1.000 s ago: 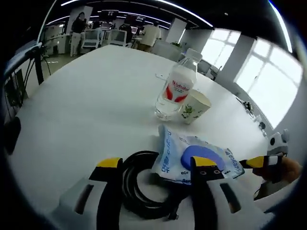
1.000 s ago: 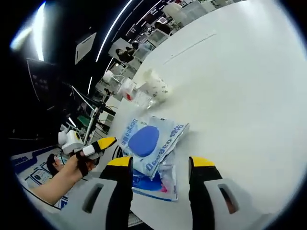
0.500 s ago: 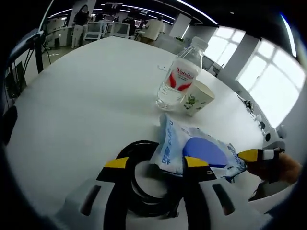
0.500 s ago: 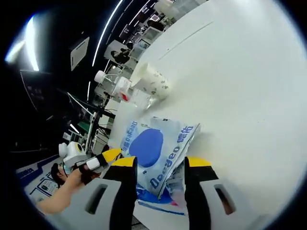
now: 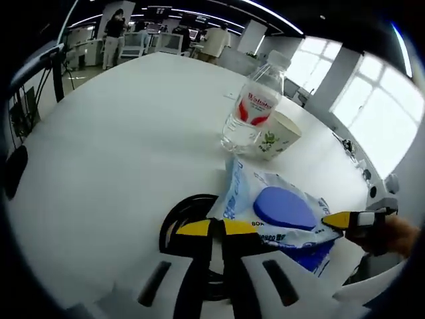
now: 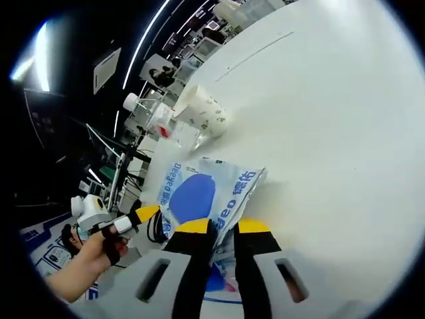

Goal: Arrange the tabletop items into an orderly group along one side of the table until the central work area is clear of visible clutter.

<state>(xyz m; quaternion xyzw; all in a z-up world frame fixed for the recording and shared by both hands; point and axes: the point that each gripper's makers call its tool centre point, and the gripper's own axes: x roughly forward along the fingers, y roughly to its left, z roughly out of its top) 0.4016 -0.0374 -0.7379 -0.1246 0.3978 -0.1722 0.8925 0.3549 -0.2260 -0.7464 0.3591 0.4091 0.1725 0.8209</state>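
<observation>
My left gripper (image 5: 216, 228) pinches the black cable (image 5: 174, 222) | right gripper (image 6: 222, 226) nips the wipes pack (image 6: 199, 194) | bottle (image 5: 254, 107) and cup (image 5: 279, 135) grouped | bench (image 5: 119, 133) mid-tidy.

The place was a large open-plan office or lab. A long white table (image 5: 119, 133) ran toward desks and chairs (image 5: 143, 45) where people (image 5: 214, 43) stood. Strip lights (image 5: 265, 6) lined a dark ceiling, and tall windows (image 5: 372, 113) filled one wall. A tripod stand (image 5: 56, 73) stood beside the table.
</observation>
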